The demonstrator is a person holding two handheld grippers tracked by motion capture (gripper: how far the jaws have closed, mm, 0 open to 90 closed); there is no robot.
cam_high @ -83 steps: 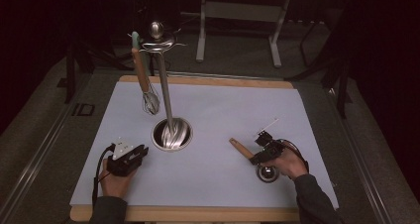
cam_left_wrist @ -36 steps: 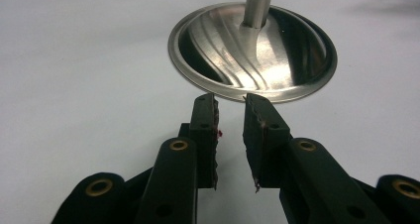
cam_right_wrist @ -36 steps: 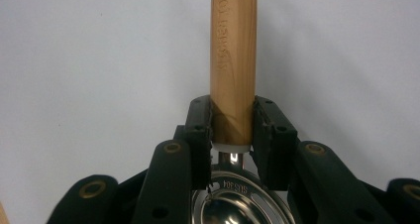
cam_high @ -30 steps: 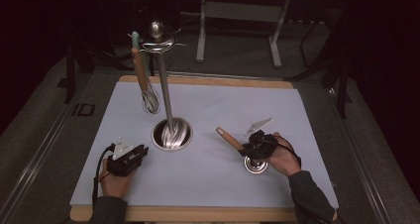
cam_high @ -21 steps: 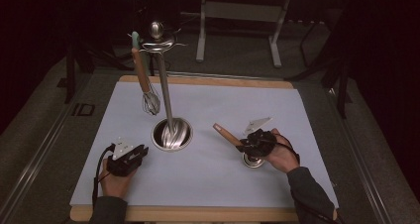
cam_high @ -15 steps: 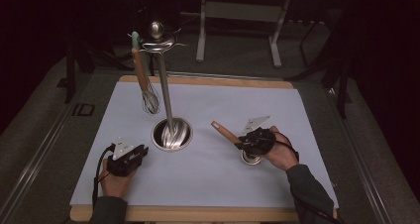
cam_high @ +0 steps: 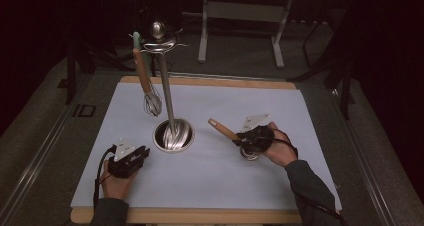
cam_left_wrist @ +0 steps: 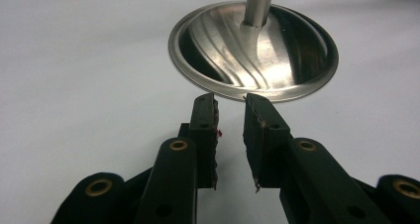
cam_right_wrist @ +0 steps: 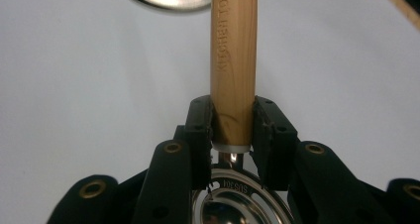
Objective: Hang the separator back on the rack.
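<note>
Right claw (cam_high: 239, 138) over white table cover (cam_high: 225, 176), dark room

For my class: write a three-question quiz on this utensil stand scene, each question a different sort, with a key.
1. True or false: the left gripper holds the whisk.
2. Which part of the wooden-handled utensil do the right gripper's jaws clamp? A. the handle's far tip B. the handle just above its metal end C. the metal bowl
3. Fill in: the whisk hangs from the top of the ____.

Key
1. False: its jaws are empty and open, near the base of the stand.
2. B
3. stand
</note>
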